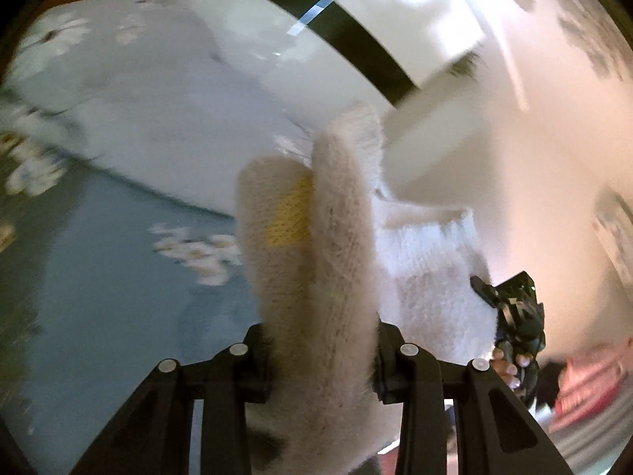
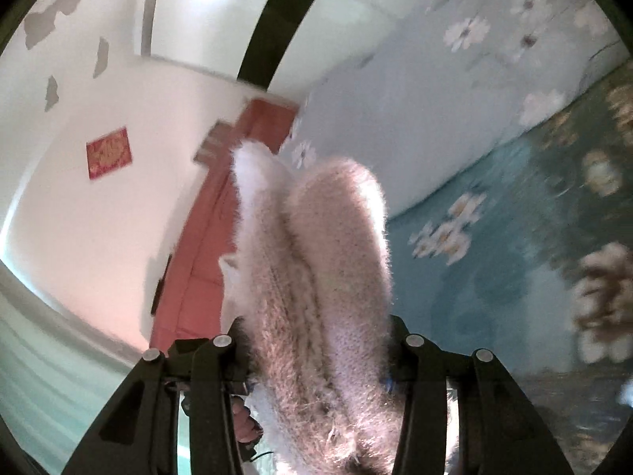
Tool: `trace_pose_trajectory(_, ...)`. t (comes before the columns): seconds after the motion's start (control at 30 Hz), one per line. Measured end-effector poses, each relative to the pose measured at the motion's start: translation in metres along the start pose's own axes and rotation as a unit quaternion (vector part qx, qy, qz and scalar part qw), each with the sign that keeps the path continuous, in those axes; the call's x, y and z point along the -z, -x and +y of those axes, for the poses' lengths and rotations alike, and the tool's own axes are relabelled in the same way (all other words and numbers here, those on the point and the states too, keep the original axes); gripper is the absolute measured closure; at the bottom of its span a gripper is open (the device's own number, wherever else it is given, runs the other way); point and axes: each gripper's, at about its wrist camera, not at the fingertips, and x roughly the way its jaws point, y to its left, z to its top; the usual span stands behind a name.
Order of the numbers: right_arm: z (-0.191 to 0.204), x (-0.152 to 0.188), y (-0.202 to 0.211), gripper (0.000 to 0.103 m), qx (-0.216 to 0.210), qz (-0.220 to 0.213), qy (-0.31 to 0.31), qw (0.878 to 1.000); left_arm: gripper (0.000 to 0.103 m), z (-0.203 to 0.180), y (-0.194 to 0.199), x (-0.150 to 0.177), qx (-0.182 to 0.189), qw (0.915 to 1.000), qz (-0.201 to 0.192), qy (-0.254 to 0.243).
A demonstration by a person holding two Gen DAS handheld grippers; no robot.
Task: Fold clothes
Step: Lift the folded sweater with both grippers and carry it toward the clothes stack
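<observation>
A fuzzy cream knitted sweater (image 1: 332, 261) with a yellow patch is bunched thickly in my left gripper (image 1: 320, 360), which is shut on it and held up above the bed. The same sweater (image 2: 316, 277) is clamped in my right gripper (image 2: 320, 360), its folds rising between the black fingers. From the left wrist view the right gripper (image 1: 514, 316) shows at the lower right, a hand wrapped around it, with the sweater stretched between the two. Both views are blurred by motion.
Below lies a bed (image 1: 118, 277) with a blue-green flowered cover (image 2: 494, 257) and a pale flowered pillow (image 1: 138, 91). A white wall (image 2: 99, 217) carries a red paper square (image 2: 108, 153). A reddish door (image 2: 205, 237) stands beyond the bed, and pink cloth (image 1: 585, 388) lies at the right.
</observation>
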Motion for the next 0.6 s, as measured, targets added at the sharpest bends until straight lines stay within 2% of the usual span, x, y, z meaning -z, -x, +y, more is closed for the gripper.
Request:
trace_pose_trajectory(0.1,-0.01,-0.011,0.068,0.057,0.022,-0.042,-0.011,0.999,0.065,-0.051,-0.045,-0.008,0.03,0.9984,0.037,-0.031)
trace_pose_trajectory(0.2,-0.021,-0.017,0.14,0.057,0.047,-0.084,-0.018,0.995,0.065,-0.109,-0.088,-0.006,0.06,0.993,0.075,-0.069)
trace_pose_trajectory(0.33,-0.039,-0.022,0.234,0.057,0.074,-0.138,-0.043,0.987,0.065,-0.188,-0.153,0.002,0.102,0.9804,0.13,-0.107)
trace_pose_trajectory(0.43,-0.055,-0.024,0.292,0.057,0.1,-0.167,-0.061,0.979,0.065,-0.23,-0.198,0.014,0.126,0.9707,0.169,-0.116)
trace_pose_trajectory(0.6,-0.088,-0.031,0.365,0.057,0.138,-0.19,-0.099,0.967,0.065,-0.287,-0.252,0.044,0.139,0.9574,0.22,-0.126)
